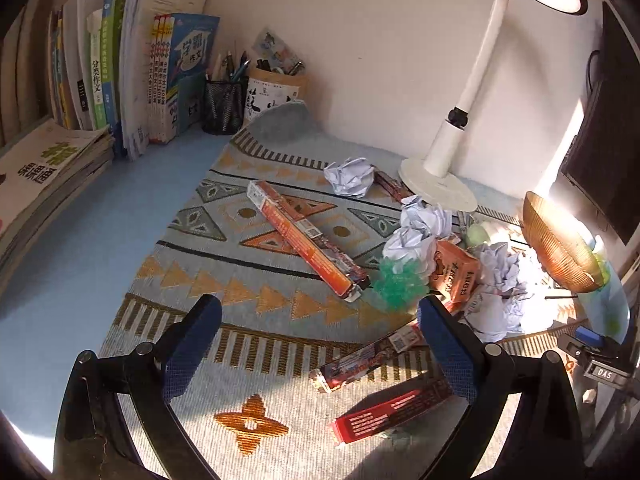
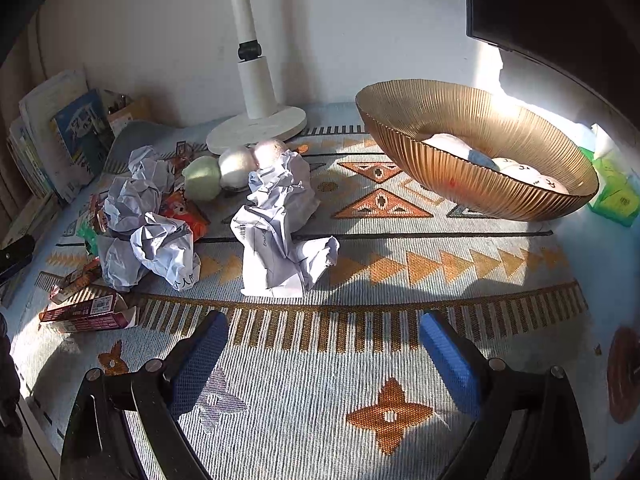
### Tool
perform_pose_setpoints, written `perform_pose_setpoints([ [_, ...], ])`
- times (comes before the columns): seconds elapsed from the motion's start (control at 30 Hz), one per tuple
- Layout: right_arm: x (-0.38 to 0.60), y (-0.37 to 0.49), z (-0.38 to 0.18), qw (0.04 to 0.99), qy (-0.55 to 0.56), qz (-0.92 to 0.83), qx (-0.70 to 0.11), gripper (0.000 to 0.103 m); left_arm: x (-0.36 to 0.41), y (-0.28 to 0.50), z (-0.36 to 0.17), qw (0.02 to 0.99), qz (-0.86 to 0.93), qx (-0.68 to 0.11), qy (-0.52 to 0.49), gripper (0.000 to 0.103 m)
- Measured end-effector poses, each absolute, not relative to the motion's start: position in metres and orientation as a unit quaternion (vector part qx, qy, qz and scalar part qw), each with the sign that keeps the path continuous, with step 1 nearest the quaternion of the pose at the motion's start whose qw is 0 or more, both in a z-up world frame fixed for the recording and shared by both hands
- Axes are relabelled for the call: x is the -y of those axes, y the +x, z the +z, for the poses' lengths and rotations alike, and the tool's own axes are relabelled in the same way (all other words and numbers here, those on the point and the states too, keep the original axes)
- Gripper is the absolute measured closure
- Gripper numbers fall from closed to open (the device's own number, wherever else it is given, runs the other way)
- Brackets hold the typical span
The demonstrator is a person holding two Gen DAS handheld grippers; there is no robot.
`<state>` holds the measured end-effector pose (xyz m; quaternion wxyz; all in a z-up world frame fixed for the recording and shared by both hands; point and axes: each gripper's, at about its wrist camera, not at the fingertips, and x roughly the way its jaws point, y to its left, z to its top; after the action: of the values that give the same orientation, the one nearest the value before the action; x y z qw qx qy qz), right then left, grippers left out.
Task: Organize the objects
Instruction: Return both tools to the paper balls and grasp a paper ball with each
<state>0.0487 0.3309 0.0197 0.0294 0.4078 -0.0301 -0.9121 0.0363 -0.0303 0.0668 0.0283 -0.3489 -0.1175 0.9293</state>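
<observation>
Clutter lies on a patterned mat (image 1: 192,276). A long orange box (image 1: 306,238) lies diagonally mid-mat, with a second printed box (image 1: 368,356) and a red box (image 1: 394,410) nearer me. My left gripper (image 1: 320,344) hovers open above the mat, its right finger beside those boxes. Crumpled paper balls (image 1: 350,176) (image 2: 280,224) (image 2: 148,236), a green tuft (image 1: 400,280) and an orange snack packet (image 1: 456,276) pile up at right. Round balls (image 2: 236,166) sit by the lamp base. A ribbed amber bowl (image 2: 472,176) holds several pale balls. My right gripper (image 2: 322,354) is open, empty, short of the paper.
A white desk lamp (image 1: 440,182) stands at the back. Upright books (image 1: 120,76), a flat stack of books (image 1: 48,176) and two pen holders (image 1: 224,106) line the left and back wall. A dark monitor (image 2: 552,12) is at right, green packets (image 2: 614,190) beside the bowl.
</observation>
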Motion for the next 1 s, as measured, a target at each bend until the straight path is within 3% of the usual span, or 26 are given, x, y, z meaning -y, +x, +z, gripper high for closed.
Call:
perform_pose_setpoints([
  [0.13,-0.332,0.047,0.019,0.032,0.413,-0.91,0.031,0.007,-0.023,0.03,0.07,0.12,0.922,0.085,-0.357,0.005],
  [0.3,-0.332,0.047,0.02,0.032,0.411,-0.911,0.032,0.007,-0.081,0.018,0.057,0.183,0.902,0.036,-0.389,0.014],
  [0.47,-0.332,0.048,0.021,0.035,0.407,-0.912,0.034,0.007,-0.12,0.002,0.034,0.155,0.892,-0.02,-0.424,0.028],
  [0.57,-0.332,0.049,0.02,0.038,0.408,-0.912,0.036,0.006,-0.123,-0.006,0.023,0.139,0.89,-0.013,-0.434,0.041],
  [0.6,-0.332,0.048,0.02,0.039,0.41,-0.911,0.037,0.007,-0.124,-0.008,0.019,0.136,0.888,-0.013,-0.44,0.051],
  [0.7,-0.336,0.035,0.016,0.041,0.434,-0.898,0.055,0.007,-0.12,-0.004,0.023,0.137,0.896,-0.011,-0.421,0.053],
  [0.83,-0.348,0.008,0.008,0.072,0.457,-0.875,0.141,0.006,-0.12,0.009,0.031,0.153,0.91,-0.012,-0.384,0.053],
  [1.0,-0.331,-0.012,0.007,0.067,0.46,-0.877,0.12,0.0,-0.115,0.011,0.034,0.151,0.916,-0.001,-0.372,0.053],
])
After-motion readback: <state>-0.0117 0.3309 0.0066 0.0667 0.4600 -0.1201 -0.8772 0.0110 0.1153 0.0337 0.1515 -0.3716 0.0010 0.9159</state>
